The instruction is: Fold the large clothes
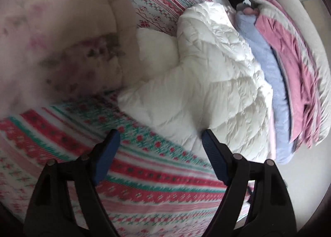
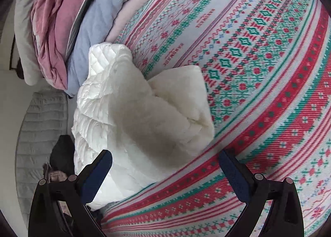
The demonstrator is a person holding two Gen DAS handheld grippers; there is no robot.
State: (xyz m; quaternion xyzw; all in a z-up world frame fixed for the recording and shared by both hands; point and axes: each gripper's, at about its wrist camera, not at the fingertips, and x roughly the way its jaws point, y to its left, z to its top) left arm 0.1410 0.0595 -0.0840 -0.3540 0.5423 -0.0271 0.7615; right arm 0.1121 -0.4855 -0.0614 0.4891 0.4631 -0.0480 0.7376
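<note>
Left wrist view: left gripper (image 1: 160, 133) at the bottom of the frame, both blue-padded fingers spread wide, nothing between them, hovering over the red, green and white knit-pattern bed cover (image 1: 144, 179). The white quilted puffy garment (image 1: 217, 84) lies up and right of it, filling the centre to centre-right, long axis running from the upper middle down toward the lower right; its near edge sits just beside the right-hand finger, apart from it. A blurred pale floral quilt (image 1: 62, 40) crowds the upper left (too soft to say more). Right wrist view: right gripper (image 2: 165, 154) at the bottom of the frame, also wide open and empty. The same white garment lies dead ahead, left of centre, long axis roughly bottom to top, its lower end dropping between the fingers and partly behind the left one. Judgement: the right gripper looks nearer, so it likely grabs first.
</note>
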